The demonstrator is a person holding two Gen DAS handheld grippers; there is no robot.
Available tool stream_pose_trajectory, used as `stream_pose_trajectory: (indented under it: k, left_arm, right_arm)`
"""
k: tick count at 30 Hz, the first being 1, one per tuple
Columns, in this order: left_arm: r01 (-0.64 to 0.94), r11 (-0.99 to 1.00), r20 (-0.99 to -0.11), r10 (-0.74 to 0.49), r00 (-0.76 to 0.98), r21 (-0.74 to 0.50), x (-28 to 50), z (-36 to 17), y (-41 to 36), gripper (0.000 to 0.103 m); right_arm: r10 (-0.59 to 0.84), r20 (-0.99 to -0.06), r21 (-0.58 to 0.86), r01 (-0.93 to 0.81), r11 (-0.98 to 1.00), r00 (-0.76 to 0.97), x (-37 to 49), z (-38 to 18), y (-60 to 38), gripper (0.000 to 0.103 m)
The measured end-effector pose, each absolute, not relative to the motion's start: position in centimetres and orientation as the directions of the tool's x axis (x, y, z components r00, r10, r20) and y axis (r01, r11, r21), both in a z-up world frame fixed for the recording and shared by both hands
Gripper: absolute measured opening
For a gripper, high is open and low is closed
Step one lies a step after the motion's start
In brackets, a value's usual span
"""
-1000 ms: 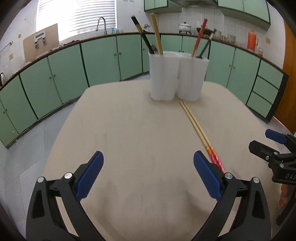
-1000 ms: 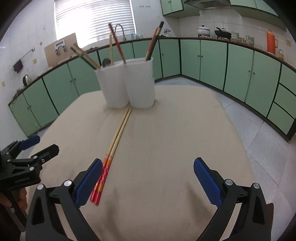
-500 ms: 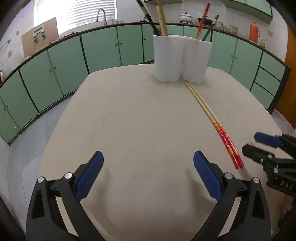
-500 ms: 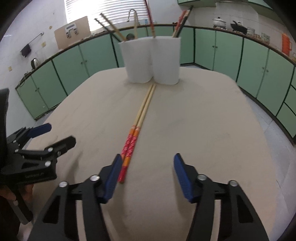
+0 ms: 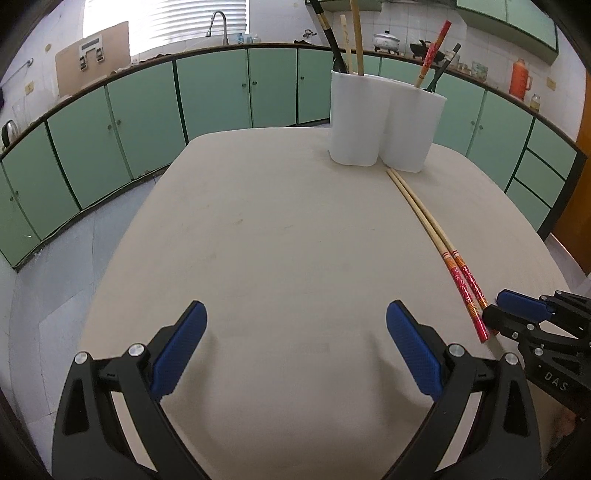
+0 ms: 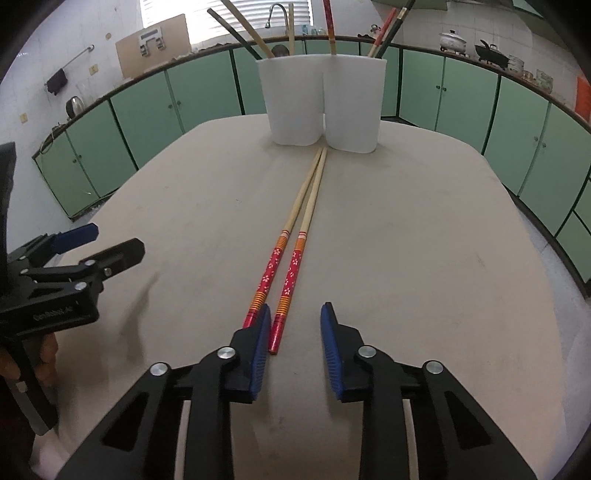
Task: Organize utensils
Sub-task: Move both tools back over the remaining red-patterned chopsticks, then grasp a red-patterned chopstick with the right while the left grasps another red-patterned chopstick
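**Closing on the chopsticks' red ends**

Narrowing its jaws, the right gripper (image 6: 295, 325) has just been closing and now stands at a slim gap. The red end of 1 chopstick lies between the blue pads; the other's disappears behind the left pad, and neither looks pinched yet. The 2 chopsticks (image 6: 295, 243) lie side by side on the table (image 6: 424, 258), their long axis running straight ahead from this gripper toward the white holder (image 6: 325, 107), tips almost touching its base. The right hand is clearly nearer. The left gripper (image 5: 295, 339) hovers wide open and empty over bare table, off to the side.

The sticks are slim, pale wood with glossy red floral handles and orange bands. The holder is smooth white plastic with 2 rounded lobes, already holding several chopsticks (image 6: 328, 26). The tabletop is matte beige.
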State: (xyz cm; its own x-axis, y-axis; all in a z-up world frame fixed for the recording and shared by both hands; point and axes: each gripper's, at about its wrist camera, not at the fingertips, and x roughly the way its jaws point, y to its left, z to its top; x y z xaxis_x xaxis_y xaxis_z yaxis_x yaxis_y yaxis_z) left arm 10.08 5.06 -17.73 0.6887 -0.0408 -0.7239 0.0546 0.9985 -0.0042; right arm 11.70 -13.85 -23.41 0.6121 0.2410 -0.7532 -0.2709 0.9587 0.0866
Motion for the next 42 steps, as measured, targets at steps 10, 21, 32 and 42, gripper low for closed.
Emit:
stream_pose_trajectory:
  k: [10, 21, 32, 42]
  left_arm:
    - [0.071, 0.997, -0.722, -0.049, 0.690, 0.001, 10.2, -17.7, 4.4, 0.095]
    - [0.144, 0.989, -0.730, -0.126, 0.672, -0.038, 10.9, -17.7, 0.5, 0.095]
    - [0.215, 0.974, -0.772, -0.191, 0.606, -0.072, 12.3, -19.3, -3.6, 0.077]
    - [0.203, 0.978, -0.792, -0.161, 0.589, -0.048, 12.7, -19.6, -3.8, 0.033]
  right_arm:
    - [0.235, -0.757, 0.073, -0.280, 0.957, 0.609, 12.1, -23.5, -13.3, 0.008]
    - [0.217, -0.759, 0.155, -0.154, 0.976, 0.613, 11.2, -23.8, -18.9, 0.006]
    - [0.228, -0.748, 0.212, -0.101, 0.972, 0.623, 11.6, -23.9, -21.3, 0.006]
    - [0.220, -0.747, 0.193, -0.112, 0.975, 0.627, 11.4, -24.0, -20.9, 0.006]
